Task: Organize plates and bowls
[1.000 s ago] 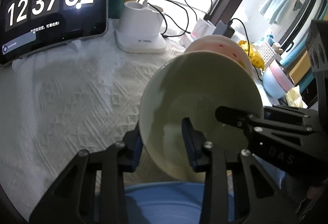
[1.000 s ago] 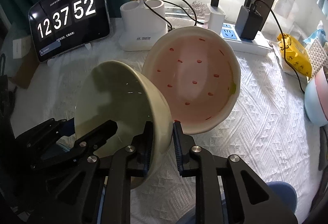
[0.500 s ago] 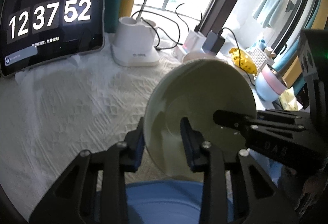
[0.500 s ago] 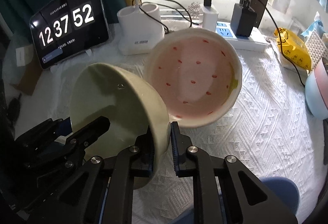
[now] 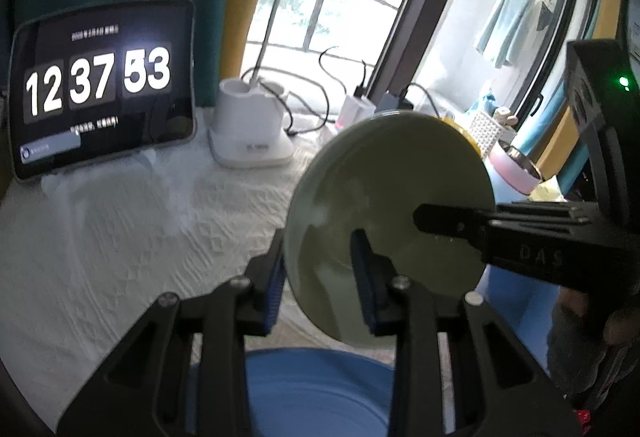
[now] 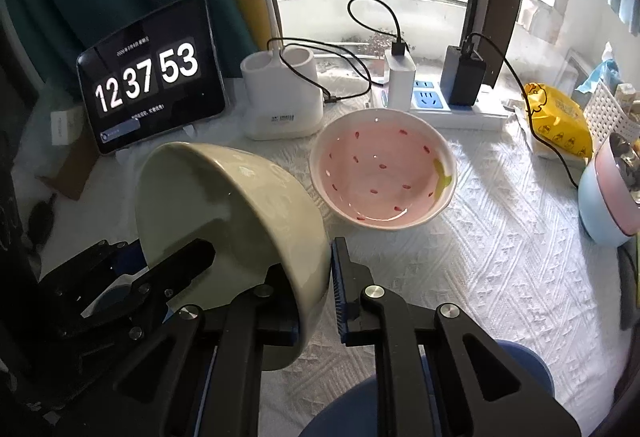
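Note:
A pale green bowl [image 6: 240, 205] hangs tilted above the table, its mouth facing left. My right gripper [image 6: 310, 293] is shut on its near rim, one pad inside and one outside. My left gripper [image 5: 320, 277] is shut on the opposite rim, with the wall between its blue pads. The right gripper's finger [image 5: 452, 217] reaches into the green bowl [image 5: 392, 197] from the right. A pink bowl with red specks [image 6: 384, 181] sits upright on the white cloth beyond, apart from the green one. A blue dish [image 5: 312, 389] lies below the left gripper.
A tablet clock [image 6: 152, 77] leans at the back left, beside a white charger stand [image 6: 282, 105] and a power strip [image 6: 440, 105] with cables. A yellow packet [image 6: 560, 125] and a pink-and-blue container [image 6: 608, 197] stand at the right. White textured cloth [image 6: 480, 257] covers the table.
Both grippers have risen with the green bowl, which now hangs higher and clear of the pink bowl. The right jaws have drawn tighter on the rim.

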A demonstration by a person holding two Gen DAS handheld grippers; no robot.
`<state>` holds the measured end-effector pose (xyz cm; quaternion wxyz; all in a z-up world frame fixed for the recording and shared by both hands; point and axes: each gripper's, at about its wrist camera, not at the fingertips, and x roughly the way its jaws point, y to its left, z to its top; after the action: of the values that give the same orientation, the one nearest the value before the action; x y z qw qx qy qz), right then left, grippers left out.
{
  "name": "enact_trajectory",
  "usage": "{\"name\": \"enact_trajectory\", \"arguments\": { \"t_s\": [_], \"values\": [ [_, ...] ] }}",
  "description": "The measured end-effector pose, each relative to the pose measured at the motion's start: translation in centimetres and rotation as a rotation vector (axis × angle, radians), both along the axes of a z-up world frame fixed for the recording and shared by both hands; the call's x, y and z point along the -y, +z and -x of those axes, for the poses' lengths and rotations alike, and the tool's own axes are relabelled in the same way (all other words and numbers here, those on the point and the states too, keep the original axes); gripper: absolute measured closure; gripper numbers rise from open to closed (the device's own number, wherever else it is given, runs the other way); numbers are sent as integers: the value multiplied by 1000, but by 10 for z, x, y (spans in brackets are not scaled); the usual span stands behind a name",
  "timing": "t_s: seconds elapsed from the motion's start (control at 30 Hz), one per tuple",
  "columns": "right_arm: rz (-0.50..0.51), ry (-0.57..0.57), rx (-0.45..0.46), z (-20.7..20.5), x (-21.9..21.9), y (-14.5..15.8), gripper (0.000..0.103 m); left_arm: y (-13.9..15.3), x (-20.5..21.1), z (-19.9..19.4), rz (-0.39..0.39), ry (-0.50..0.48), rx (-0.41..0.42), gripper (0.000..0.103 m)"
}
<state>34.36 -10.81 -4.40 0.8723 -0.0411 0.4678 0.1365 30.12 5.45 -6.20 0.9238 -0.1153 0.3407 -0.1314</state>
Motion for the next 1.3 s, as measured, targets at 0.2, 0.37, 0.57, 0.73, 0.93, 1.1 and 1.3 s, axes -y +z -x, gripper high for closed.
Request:
{"name": "enact_trajectory", "arguments": {
  "t_s": [0.2, 0.37, 0.57, 0.73, 0.93, 1.1, 1.3],
  "values": [
    [-10, 10, 36, 5, 3, 16, 89, 12, 2, 6, 4, -21, 47, 71],
    [-4, 6, 47, 10, 8, 25, 89, 17, 6, 9, 7, -30, 54, 71],
    [-36, 14, 34, 17, 14, 32, 89, 29, 11, 19, -7, -28, 78, 71],
    [-35, 14, 58, 25, 18, 42, 89, 38, 18, 25, -10, -27, 90, 71],
    [-18, 13, 55, 32, 26, 49, 89, 44, 29, 31, -15, -40, 94, 71],
    [-22, 6, 64, 38, 36, 55, 89, 46, 38, 33, -20, -59, 92, 71],
    [-28, -2, 70, 48, 50, 60, 89, 50, 51, 35, -17, -77, 94, 71]
  ]
}}
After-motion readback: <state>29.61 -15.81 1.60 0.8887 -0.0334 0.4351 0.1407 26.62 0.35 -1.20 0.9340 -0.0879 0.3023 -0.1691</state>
